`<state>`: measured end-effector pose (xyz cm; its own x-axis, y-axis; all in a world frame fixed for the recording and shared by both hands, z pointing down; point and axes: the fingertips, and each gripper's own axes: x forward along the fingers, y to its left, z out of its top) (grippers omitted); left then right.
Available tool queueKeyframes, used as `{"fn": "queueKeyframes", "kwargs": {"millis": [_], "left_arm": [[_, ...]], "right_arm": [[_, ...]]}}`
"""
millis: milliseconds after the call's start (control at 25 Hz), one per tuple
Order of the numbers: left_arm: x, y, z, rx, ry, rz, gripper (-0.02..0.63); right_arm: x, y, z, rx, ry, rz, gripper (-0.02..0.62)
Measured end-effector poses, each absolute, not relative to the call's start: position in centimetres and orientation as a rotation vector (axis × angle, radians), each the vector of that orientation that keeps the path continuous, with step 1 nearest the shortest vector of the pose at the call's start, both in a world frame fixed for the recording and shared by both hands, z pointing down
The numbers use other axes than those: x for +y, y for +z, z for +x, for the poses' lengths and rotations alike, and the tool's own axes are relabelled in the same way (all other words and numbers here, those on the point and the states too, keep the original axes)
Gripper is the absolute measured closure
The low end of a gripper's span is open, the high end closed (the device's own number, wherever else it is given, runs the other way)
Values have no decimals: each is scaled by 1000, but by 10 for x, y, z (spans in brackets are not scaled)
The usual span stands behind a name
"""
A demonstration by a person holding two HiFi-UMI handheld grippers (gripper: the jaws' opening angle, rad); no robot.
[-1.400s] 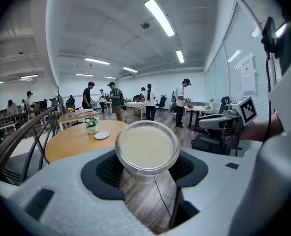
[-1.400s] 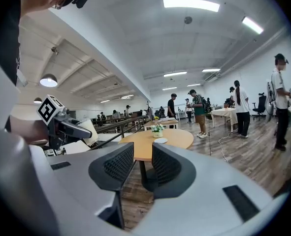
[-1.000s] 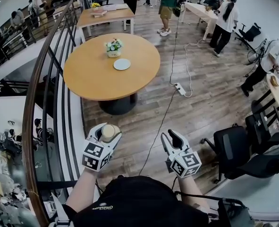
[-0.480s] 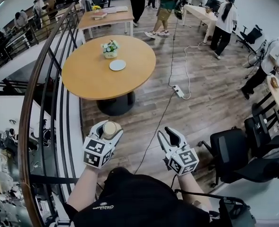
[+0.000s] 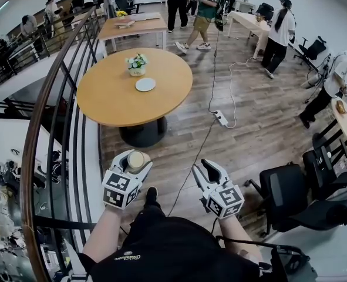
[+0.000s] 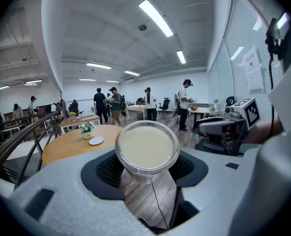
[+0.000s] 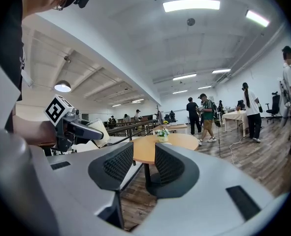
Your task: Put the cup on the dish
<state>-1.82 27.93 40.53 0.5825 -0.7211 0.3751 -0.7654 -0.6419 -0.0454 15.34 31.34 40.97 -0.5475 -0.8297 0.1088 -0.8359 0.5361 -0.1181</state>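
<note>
Task status: pickup is complete, placement is not yet done. The left gripper (image 5: 136, 161) has its jaws set wide around the cup (image 6: 146, 149), and the dark pads bear on the cup wall at either side, so the cup is carried upright in front of the person, clear of any surface. The right gripper (image 7: 144, 165) holds nothing; its jaws stand a little apart, with only floor and table visible through the gap. The dish (image 5: 145, 84) is a small white plate lying bare on the round wooden table (image 5: 111, 101), just beside a pot of flowers (image 5: 137, 63). The table is well apart from both grippers, across a stretch of wood floor. Judged from this layout, the remaining steps are the approach to the table, lowering the cup onto the dish, and release. Limits of view: the lower part of the cup is hidden between the left jaws. Its pale top surface cannot be identified as a lid or as contents. The dish cannot be made out in the right gripper view. The person's torso cuts off the lower edge of the head view.
</note>
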Motion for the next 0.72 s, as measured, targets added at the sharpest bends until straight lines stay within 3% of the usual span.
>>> {"fn": "queueKeyframes", "kwargs": {"millis": [720], "left_arm": [[177, 425, -39, -1218, 545, 2669, 347]], "right_arm": [[219, 431, 130, -2670, 306, 1480, 476]]}}
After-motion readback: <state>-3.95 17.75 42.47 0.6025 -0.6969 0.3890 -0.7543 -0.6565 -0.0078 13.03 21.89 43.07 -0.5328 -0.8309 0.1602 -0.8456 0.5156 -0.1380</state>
